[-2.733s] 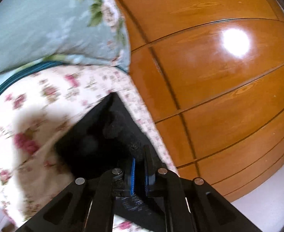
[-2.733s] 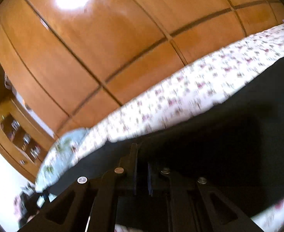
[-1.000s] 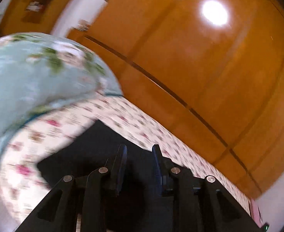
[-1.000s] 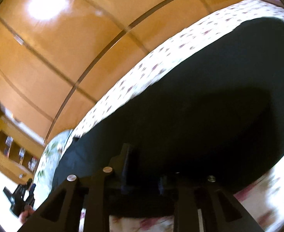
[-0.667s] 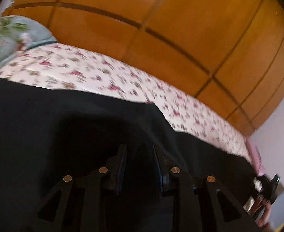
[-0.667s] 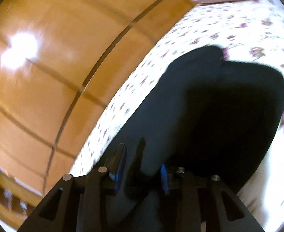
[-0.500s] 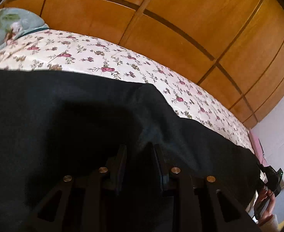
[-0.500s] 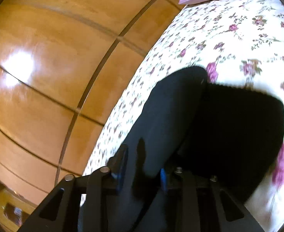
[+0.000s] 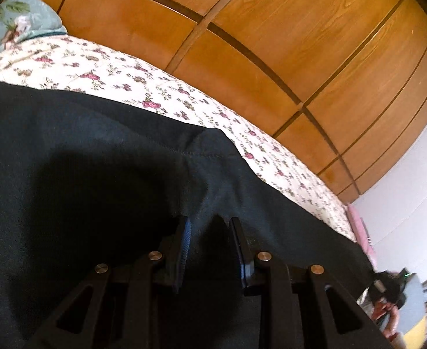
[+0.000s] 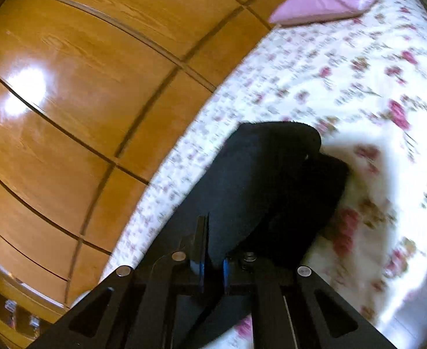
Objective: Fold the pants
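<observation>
The black pants [image 9: 103, 168] lie spread along a bed with a floral sheet [image 9: 103, 69]. My left gripper [image 9: 209, 224] is open just above the cloth near a stitched seam, holding nothing. In the right wrist view the pants' leg end [image 10: 265, 174] lies on the sheet. My right gripper [image 10: 213, 244] is shut on the near edge of that leg, with black cloth between the blue pads. The right gripper also shows small at the far right of the left wrist view [image 9: 387, 293].
A glossy wooden wardrobe [image 9: 271, 43] runs along the far side of the bed. A pale blue floral pillow [image 9: 15, 23] lies at the head. A pink cushion [image 10: 329, 0] lies at the foot. The floral sheet [image 10: 373, 87] stretches to the right of the leg end.
Both grippers let go of the pants and swung apart along them. The left stays open over the middle. The right moved to the leg end and closed on its edge.
</observation>
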`<act>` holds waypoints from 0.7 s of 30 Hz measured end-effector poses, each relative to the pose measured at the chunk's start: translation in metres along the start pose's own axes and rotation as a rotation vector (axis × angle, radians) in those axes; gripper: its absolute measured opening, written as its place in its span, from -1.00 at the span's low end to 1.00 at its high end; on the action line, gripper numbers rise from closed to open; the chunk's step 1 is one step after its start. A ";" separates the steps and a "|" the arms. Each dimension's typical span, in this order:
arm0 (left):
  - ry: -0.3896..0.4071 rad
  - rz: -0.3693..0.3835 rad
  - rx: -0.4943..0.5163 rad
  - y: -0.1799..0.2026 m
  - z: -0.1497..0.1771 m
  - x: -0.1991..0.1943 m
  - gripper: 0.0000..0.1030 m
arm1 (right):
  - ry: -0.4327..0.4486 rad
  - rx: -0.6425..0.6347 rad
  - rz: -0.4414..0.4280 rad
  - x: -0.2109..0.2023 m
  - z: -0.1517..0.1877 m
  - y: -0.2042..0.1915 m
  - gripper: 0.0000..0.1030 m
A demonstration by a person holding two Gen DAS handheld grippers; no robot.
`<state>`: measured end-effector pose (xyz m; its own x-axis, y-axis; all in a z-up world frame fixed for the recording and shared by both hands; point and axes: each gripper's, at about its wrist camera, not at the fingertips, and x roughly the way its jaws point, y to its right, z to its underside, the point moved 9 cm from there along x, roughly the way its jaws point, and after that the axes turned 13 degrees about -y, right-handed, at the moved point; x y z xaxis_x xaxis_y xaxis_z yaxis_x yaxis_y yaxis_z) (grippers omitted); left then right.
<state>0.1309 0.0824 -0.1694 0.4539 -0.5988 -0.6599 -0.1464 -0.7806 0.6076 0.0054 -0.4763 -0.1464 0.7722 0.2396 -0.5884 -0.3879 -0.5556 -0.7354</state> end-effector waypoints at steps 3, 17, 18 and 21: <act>0.000 0.006 0.012 0.002 0.003 -0.003 -0.48 | -0.016 0.049 0.043 0.003 0.007 0.021 -0.85; -0.092 0.012 -0.106 0.015 -0.019 -0.012 -0.31 | 0.135 -0.021 0.318 -0.045 0.001 0.019 -0.39; -0.073 0.006 -0.105 0.017 -0.025 -0.016 -0.28 | 0.168 -0.037 0.346 -0.053 -0.002 0.014 -0.36; -0.016 -0.048 -0.071 0.015 -0.042 -0.023 -0.12 | 0.259 -0.114 0.365 -0.073 -0.006 -0.014 -0.27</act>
<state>0.1549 0.0922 -0.1268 0.4448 -0.5643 -0.6955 -0.0623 -0.7941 0.6045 -0.0427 -0.4909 -0.0913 0.7011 -0.1872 -0.6881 -0.6116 -0.6540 -0.4452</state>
